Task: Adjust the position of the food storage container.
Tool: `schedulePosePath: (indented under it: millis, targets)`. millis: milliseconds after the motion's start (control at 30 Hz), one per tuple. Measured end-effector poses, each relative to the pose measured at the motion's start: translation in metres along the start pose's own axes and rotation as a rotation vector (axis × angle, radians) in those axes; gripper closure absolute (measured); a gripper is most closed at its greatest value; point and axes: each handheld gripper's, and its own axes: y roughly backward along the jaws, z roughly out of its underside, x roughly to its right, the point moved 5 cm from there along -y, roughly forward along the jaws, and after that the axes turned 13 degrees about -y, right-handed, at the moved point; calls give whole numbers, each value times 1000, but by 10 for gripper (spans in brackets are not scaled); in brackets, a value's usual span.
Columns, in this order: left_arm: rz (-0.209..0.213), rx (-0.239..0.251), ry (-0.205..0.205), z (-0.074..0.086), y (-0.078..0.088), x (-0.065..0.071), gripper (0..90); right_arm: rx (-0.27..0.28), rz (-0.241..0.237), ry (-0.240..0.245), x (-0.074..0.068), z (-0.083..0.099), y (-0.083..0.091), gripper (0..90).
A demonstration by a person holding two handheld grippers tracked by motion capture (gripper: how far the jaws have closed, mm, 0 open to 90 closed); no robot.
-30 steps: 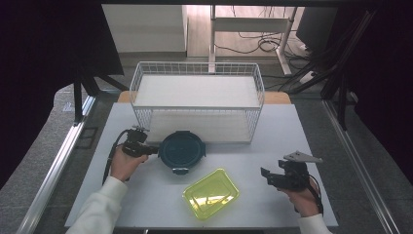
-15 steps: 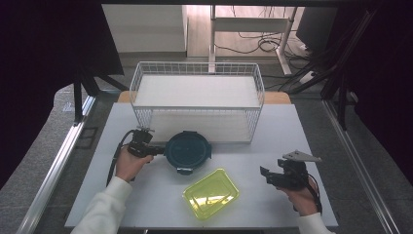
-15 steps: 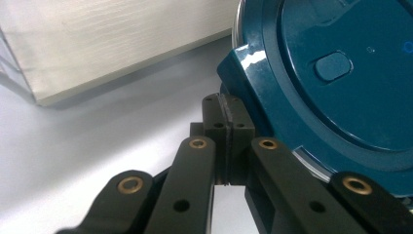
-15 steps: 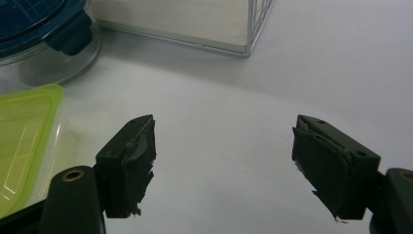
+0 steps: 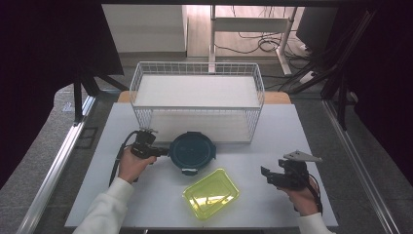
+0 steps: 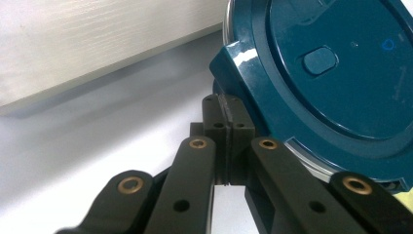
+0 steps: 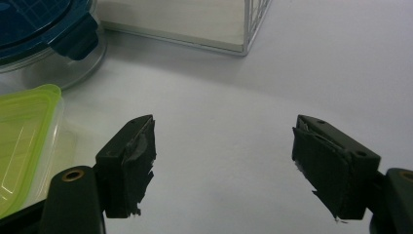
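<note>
A round clear container with a dark blue latched lid (image 5: pixel 192 150) stands on the white table, just in front of the wire basket. My left gripper (image 5: pixel 163 152) is at its left side, jaws pressed flat together. In the left gripper view the gripper's tips (image 6: pixel 227 105) touch the underside of the lid's latch tab (image 6: pixel 238 68); I cannot tell if any of the tab is pinched. My right gripper (image 5: pixel 272 176) is held low at the table's right front, open with nothing between its pads (image 7: pixel 224 165). A rectangular container with a yellow-green lid (image 5: pixel 211 193) lies between the two hands.
A white wire basket (image 5: pixel 198 107) with a pale board inside stands across the back of the table (image 5: pixel 287 141); its corner (image 7: pixel 253 19) shows in the right gripper view. Bare table surface lies ahead of the right gripper. Dark curtains and cables surround the table.
The left gripper and the round container have shifted a little to the right together. The right gripper has stayed in place and open.
</note>
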Motion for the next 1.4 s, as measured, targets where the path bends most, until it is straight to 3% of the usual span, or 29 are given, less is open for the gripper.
schedulePosePath:
  millis: [100, 167, 667, 767, 867, 967, 1033, 1067, 1100, 1167, 1233, 1400]
  targets:
    - [-5, 1, 6, -1, -1, 3, 900, 0, 0, 1, 0, 0, 0, 239]
    - [-4, -10, -10, -1, -1, 4, 900, -1, 0, 0, 0, 0, 0, 239]
    - [9, 1, 8, -2, -3, 8, 900, 3, 7, -5, 1, -1, 1, 237]
    - [20, 27, 18, -3, 0, 6, 900, 11, -3, -9, 0, -3, 3, 237]
    - [-9, 58, 31, -2, 10, 3, 900, 17, -13, -11, -2, -5, 5, 236]
    - [-33, 103, 8, -2, 26, 7, 900, 19, -30, -21, -3, -8, 5, 236]
    - [-37, 137, -7, -2, 35, 12, 865, 20, -35, -27, -4, -8, 5, 236]
    - [-48, 149, -14, -2, 40, 15, 730, 22, -36, -24, -7, -9, 6, 235]
    - [-71, 157, -17, -1, 43, 17, 730, 22, -36, -24, -7, -9, 6, 235]
    - [-123, 137, -25, 0, 48, 19, 515, 26, -45, -22, -11, -11, 8, 235]
    - [-116, 151, -10, 2, 52, 20, 370, 31, -62, -21, -17, -13, 9, 233]
    - [-93, 169, 24, 7, 57, 18, 272, 20, -79, 4, -27, -13, 9, 233]
